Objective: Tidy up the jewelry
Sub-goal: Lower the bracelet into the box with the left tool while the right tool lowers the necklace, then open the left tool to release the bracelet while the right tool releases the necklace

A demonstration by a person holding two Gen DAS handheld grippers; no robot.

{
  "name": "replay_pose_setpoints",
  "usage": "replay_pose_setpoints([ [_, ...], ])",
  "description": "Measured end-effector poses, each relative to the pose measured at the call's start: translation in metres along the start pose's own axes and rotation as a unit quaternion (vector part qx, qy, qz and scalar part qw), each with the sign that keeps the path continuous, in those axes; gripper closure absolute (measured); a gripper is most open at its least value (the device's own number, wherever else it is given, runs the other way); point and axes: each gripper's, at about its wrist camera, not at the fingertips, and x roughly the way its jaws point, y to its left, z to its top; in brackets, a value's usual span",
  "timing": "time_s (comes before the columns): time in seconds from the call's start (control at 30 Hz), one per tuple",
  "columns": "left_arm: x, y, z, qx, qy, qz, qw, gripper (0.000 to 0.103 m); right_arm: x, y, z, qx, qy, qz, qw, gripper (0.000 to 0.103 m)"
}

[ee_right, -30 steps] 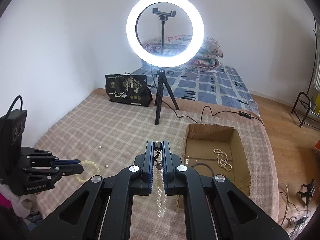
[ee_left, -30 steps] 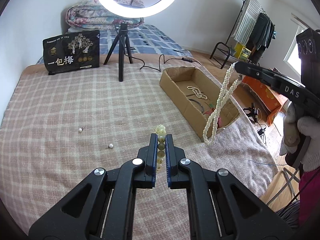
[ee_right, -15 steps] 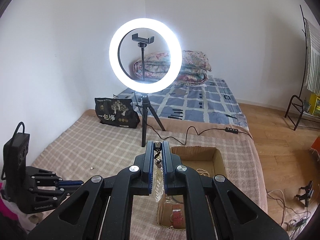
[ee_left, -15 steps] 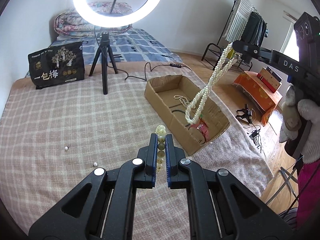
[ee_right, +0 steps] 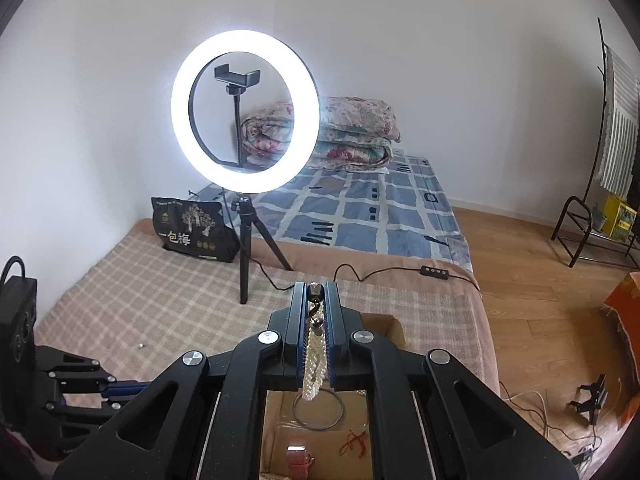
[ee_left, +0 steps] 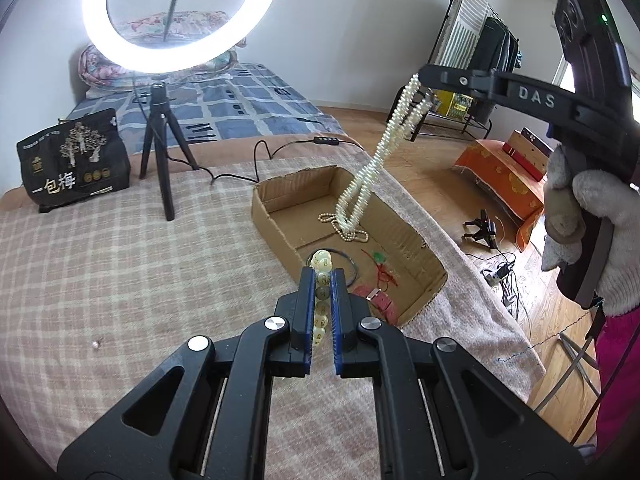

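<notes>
- Loose bead [ee_left: 95,344]: lies alone on the checked blanket [ee_left: 120,272], at far left, well apart from everything else. Not yet collected.
- Left tool [ee_left: 322,280]: fingers closed on a bracelet [ee_left: 322,266] of pale beads, held just short of the box's near rim. Judged next in line for deposit.
- Box [ee_left: 404,236]: open cardboard, on the bed's right side. Holds a pearl strand [ee_left: 352,236], a dark hoop [ee_right: 318,410], a red cord [ee_left: 382,270] and a red watch strap [ee_right: 298,458].
- Necklace [ee_left: 384,148]: long, multi-strand pearl, hanging from the right tool; its lower loop reaches into the box near the strand there.
- Right tool [ee_right: 316,292]: above the box, clamped on the necklace's clasp end.
- Step in hand: lowering the necklace into the box.
- Next move calls for: dropping lower so the pearls pile inside, then parting the right tool's fingers; the bracelet follows.
</notes>
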Motion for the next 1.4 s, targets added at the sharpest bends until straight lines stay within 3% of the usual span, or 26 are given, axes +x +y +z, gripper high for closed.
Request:
replay_pose_setpoints([
  [0.67,0.085,-0.029,0.016,0.012,0.02,-0.016,0.9996,0.098,0.083,-0.042,-0.007,0.03,0.048,-0.008,0.998,0.097],
  [1.17,0.111,-0.04,0.012,0.023,0.034,-0.025,0.9988,0.098,0.116,-0.053,-0.03,0.053,0.08,0.02,0.995,0.097],
  [1.4,0.112,-0.044,0.012,0.029,0.033,-0.032,0.9985,0.098,0.118,-0.053,-0.033,0.054,0.082,0.015,0.995,0.093],
])
